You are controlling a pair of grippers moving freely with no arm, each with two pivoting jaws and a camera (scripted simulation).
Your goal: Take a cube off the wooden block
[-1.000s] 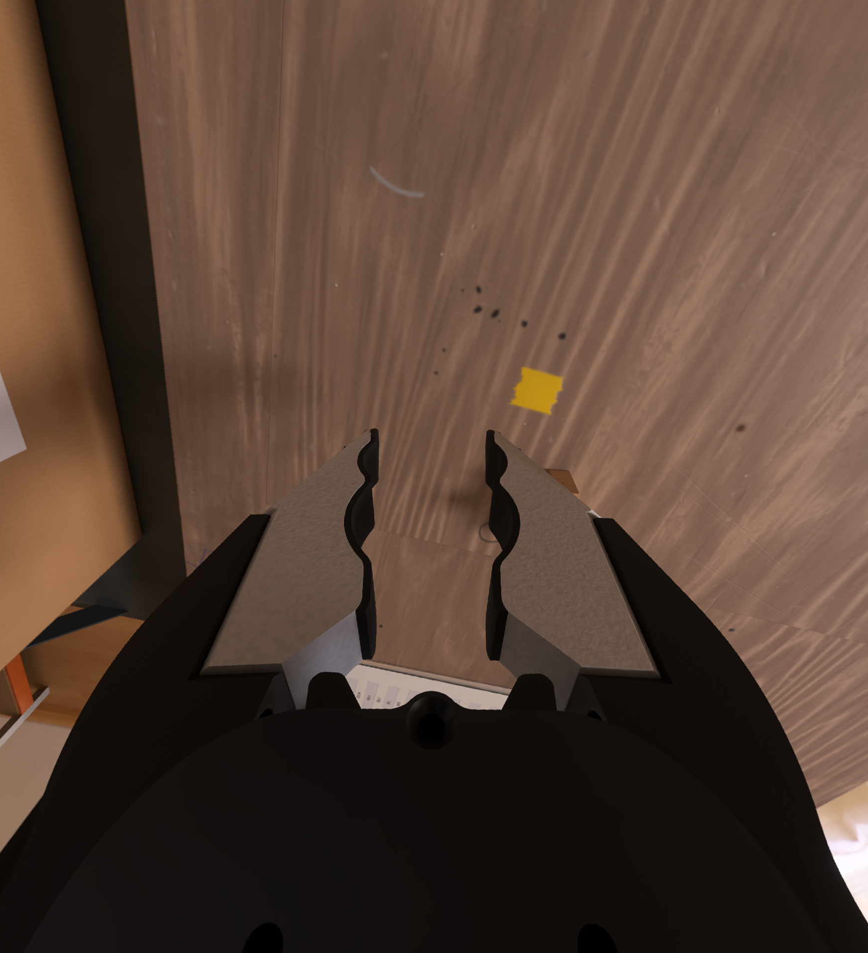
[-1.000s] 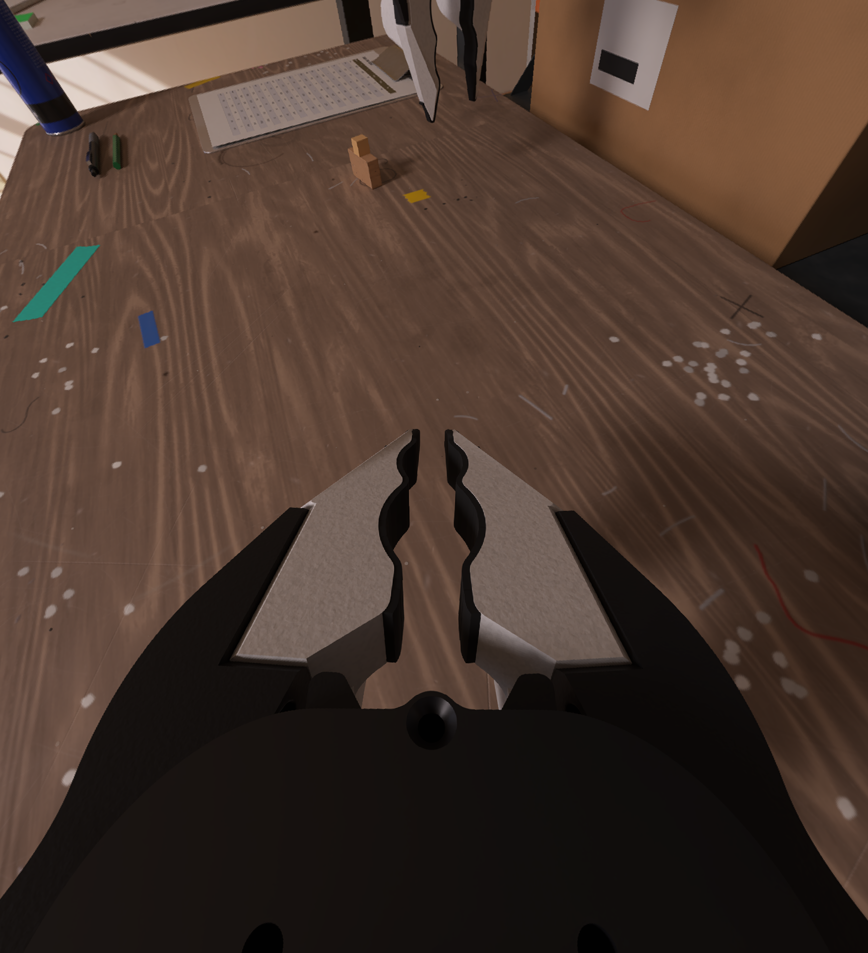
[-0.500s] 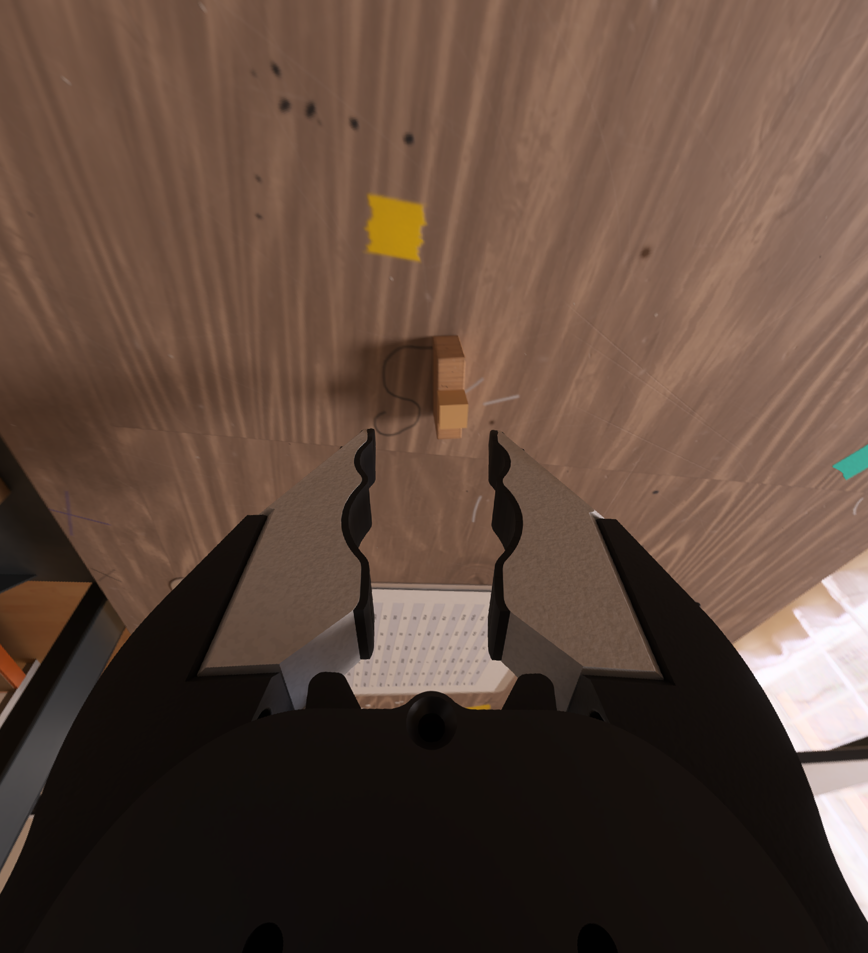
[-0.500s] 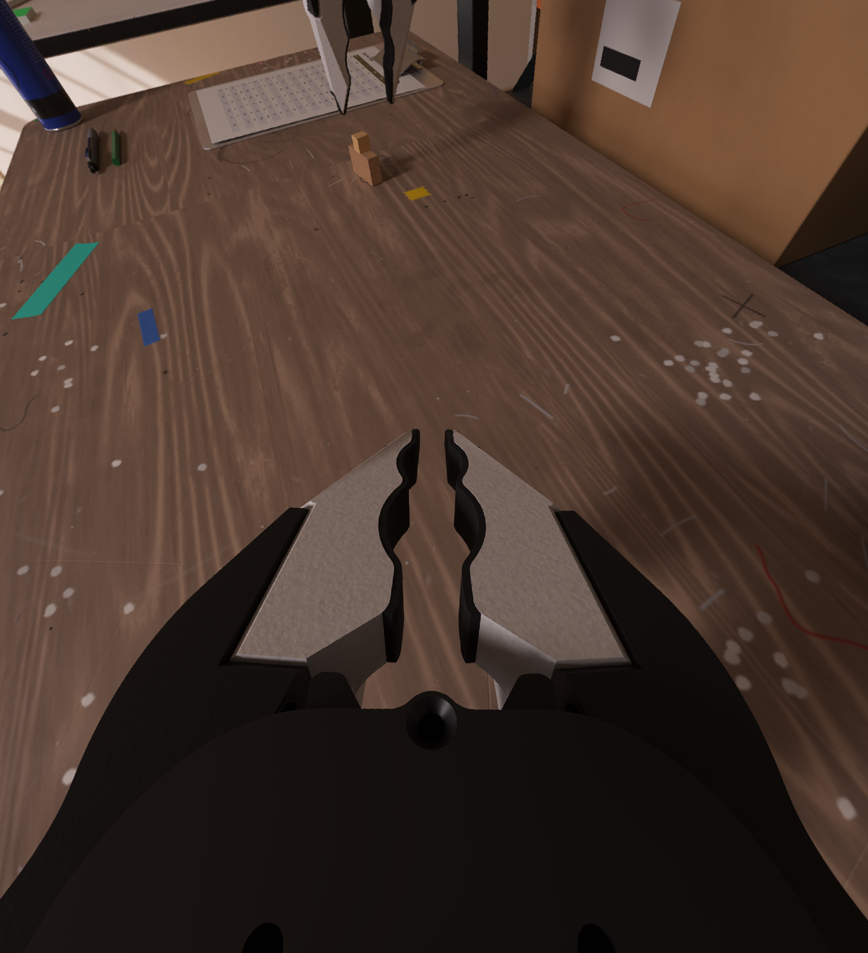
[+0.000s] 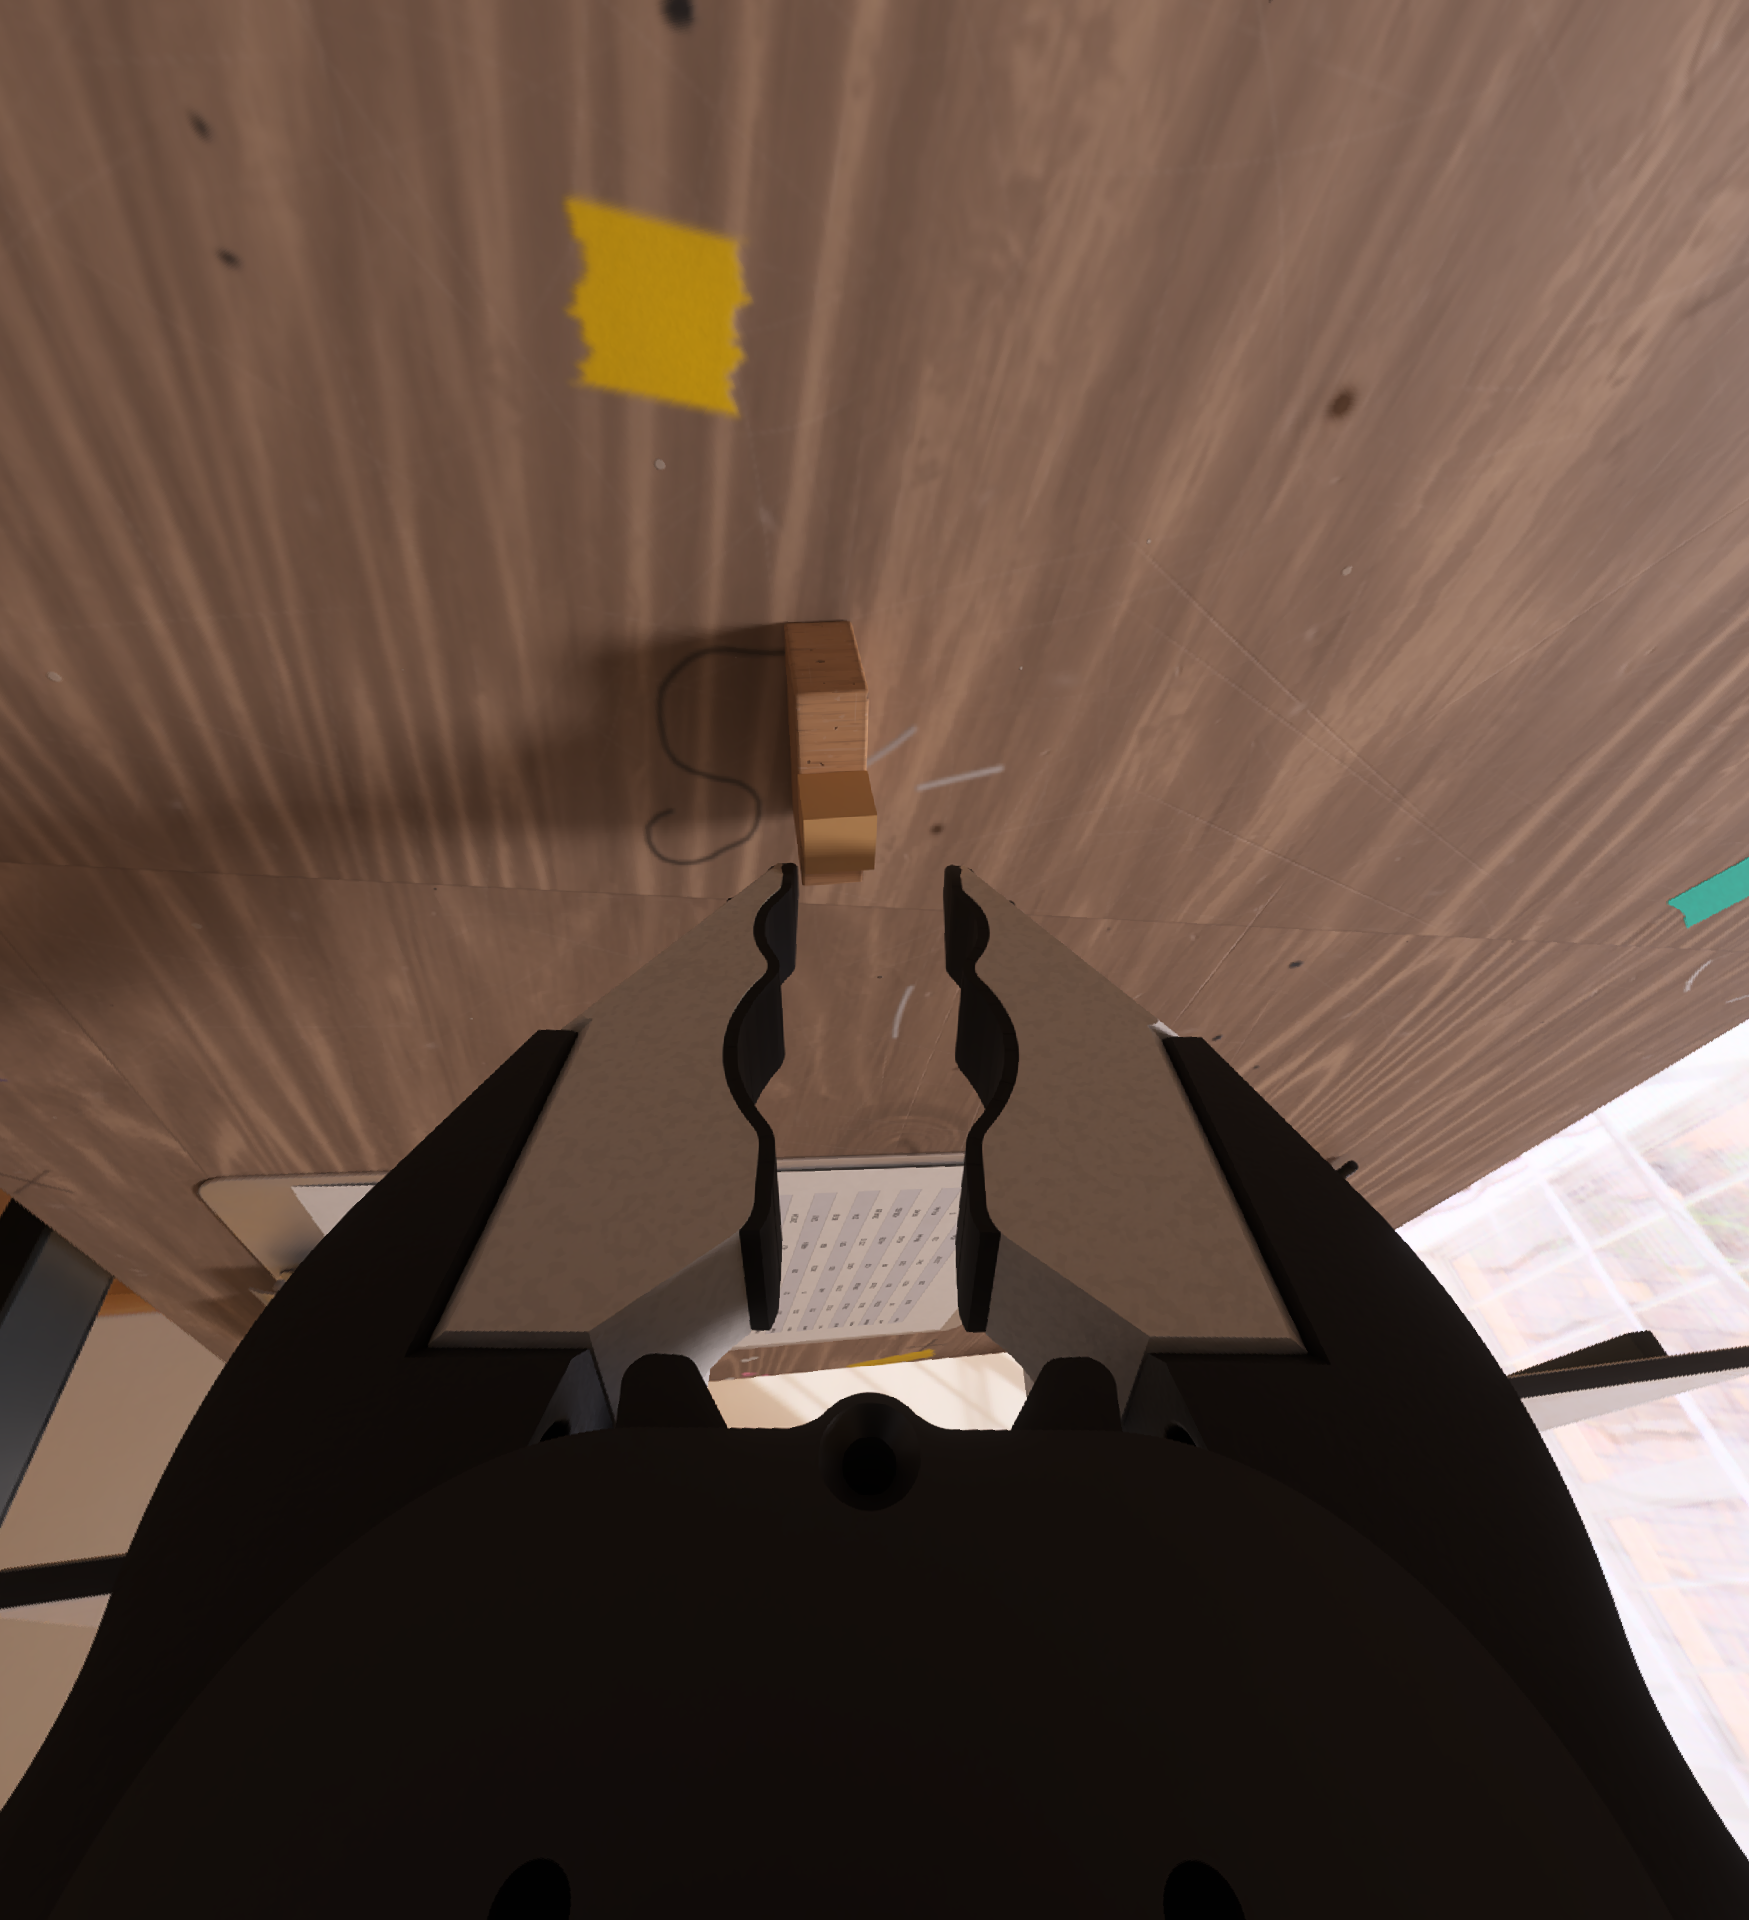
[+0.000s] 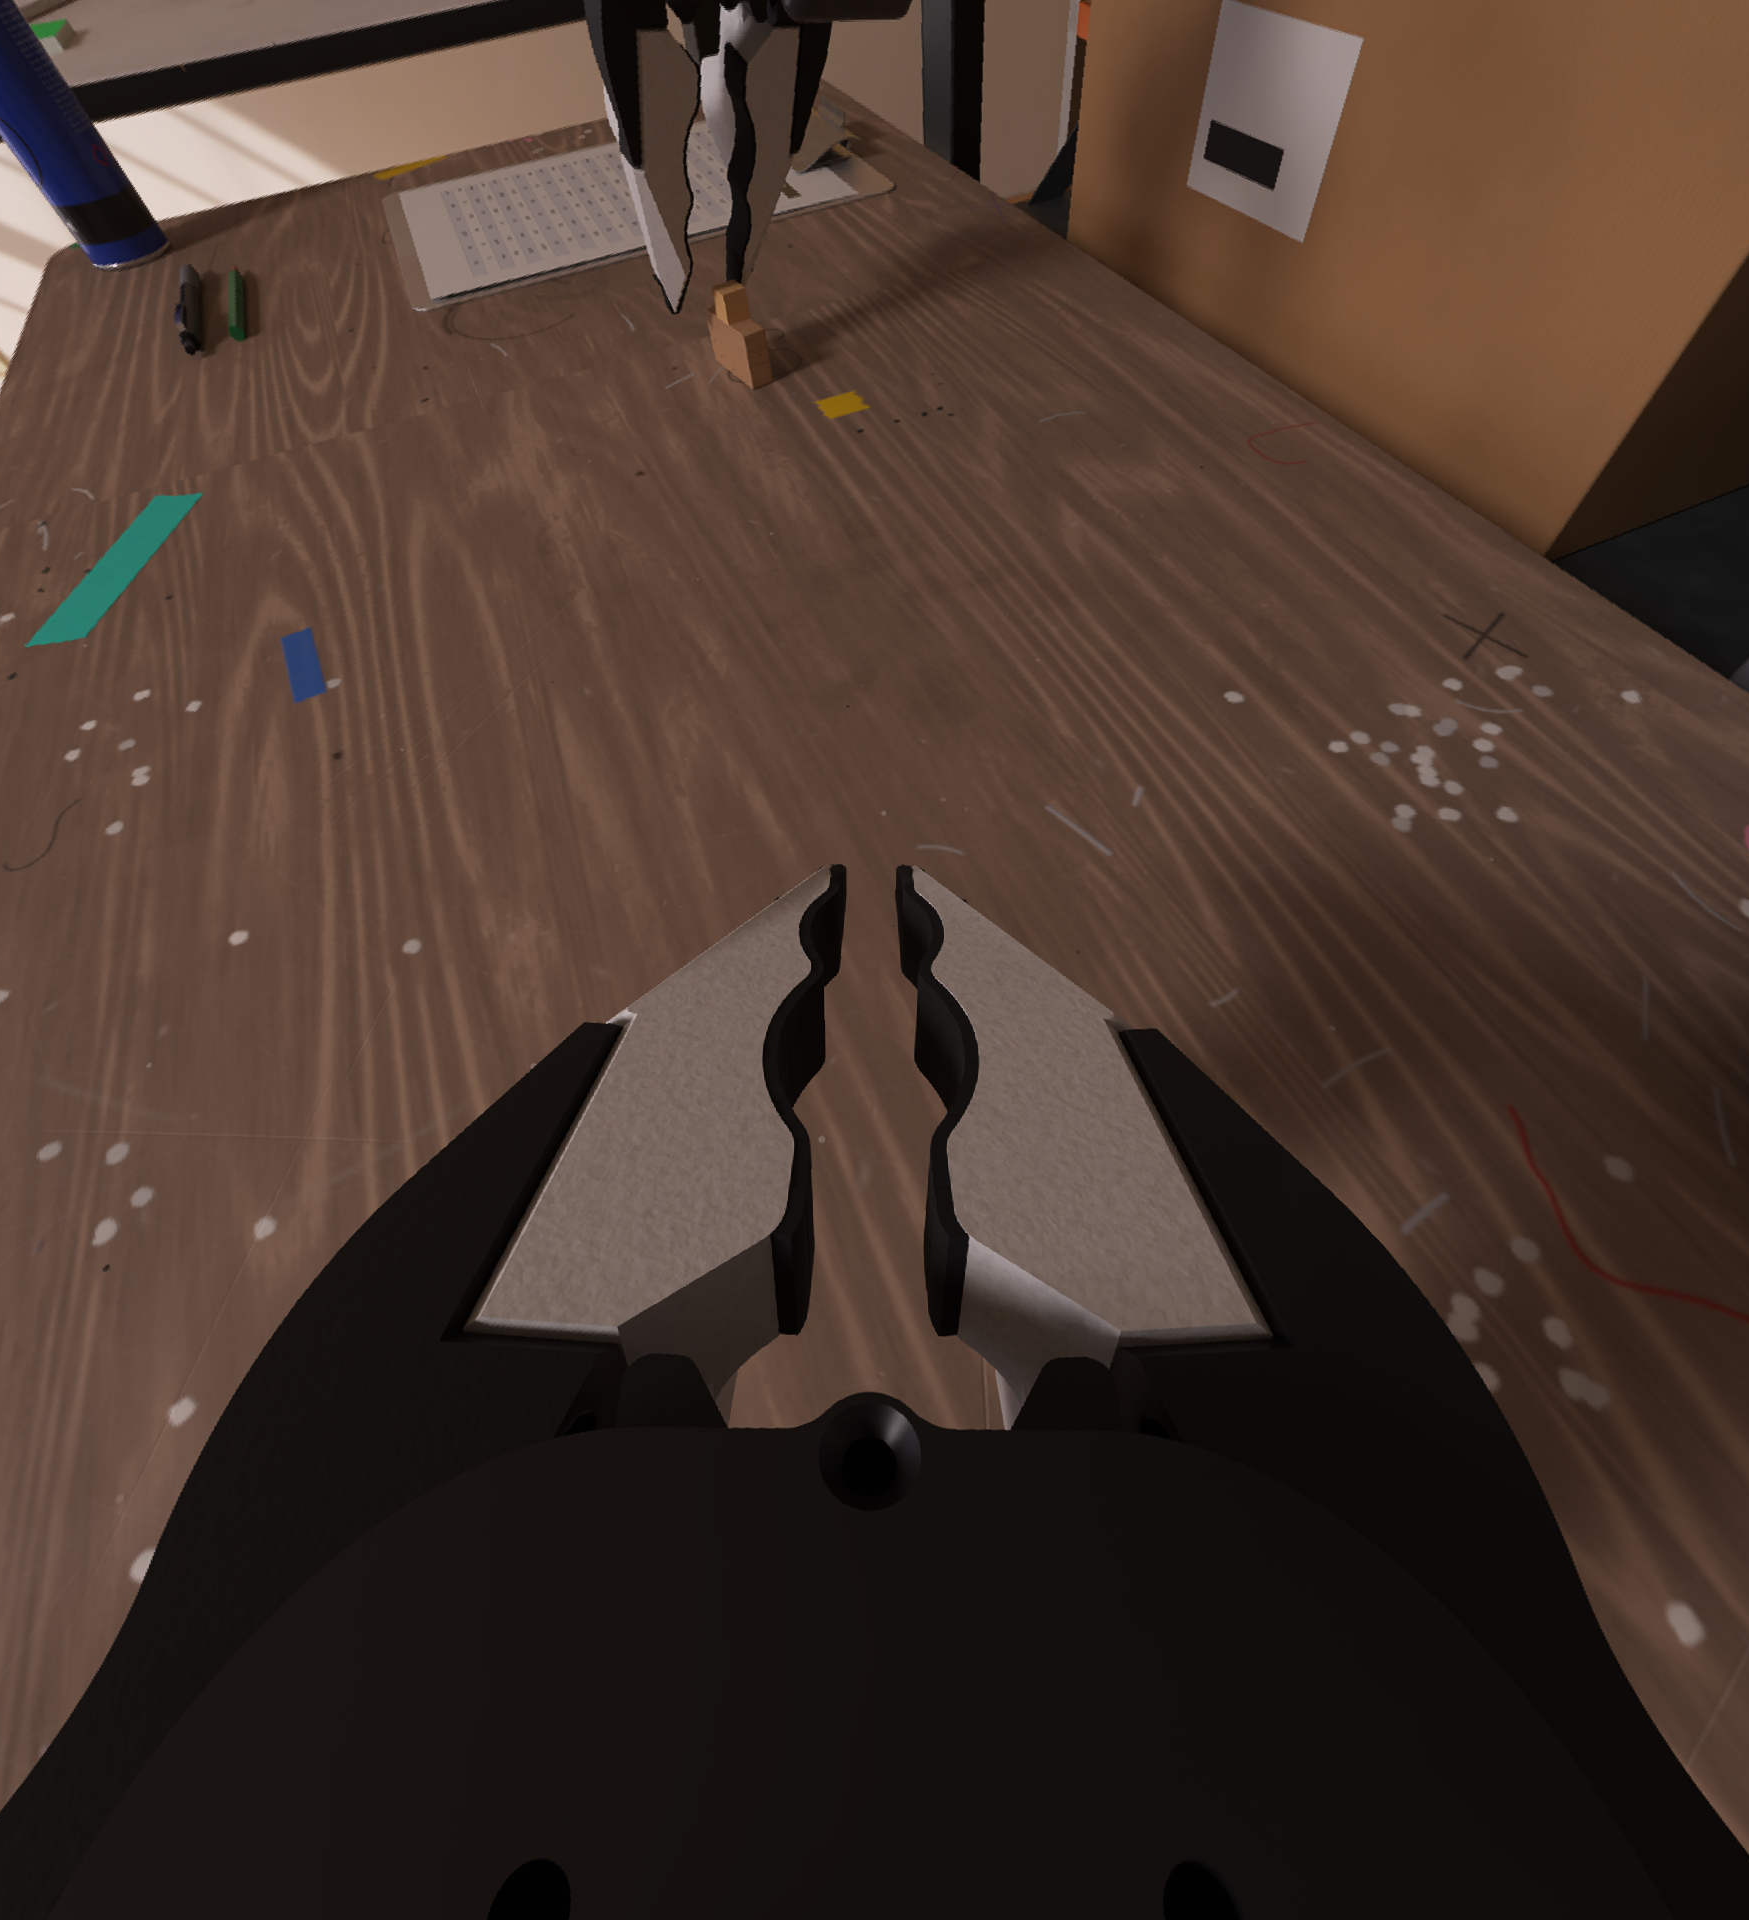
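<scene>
A small tan cube [image 5: 837,831] sits on top of a larger pale wooden block [image 5: 828,696] on the brown wooden table [image 5: 1265,416]. My left gripper [image 5: 870,878] is open and empty, hanging just above the cube. Its left fingertip [image 5: 785,883] is almost at the cube's edge. In the right wrist view the same cube [image 6: 732,303] and block [image 6: 745,353] stand far off, with the left gripper [image 6: 707,293] right over them. My right gripper [image 6: 870,878] hangs over the near middle of the table, far from the stack. Its jaws are nearly together with a thin slit and nothing between them.
A white printed sheet [image 6: 537,218] lies behind the stack, and a yellow tape patch [image 6: 839,405] lies beside it. A blue can [image 6: 59,156] and two markers [image 6: 189,312] are at the far left. A cardboard box [image 6: 1472,312] lines the right edge. Teal tape [image 6: 111,571] lies to the left.
My left gripper has moved across the table and down to the stack, which now sits just off its fingertips. Its jaws have narrowed somewhat. My right gripper has not moved.
</scene>
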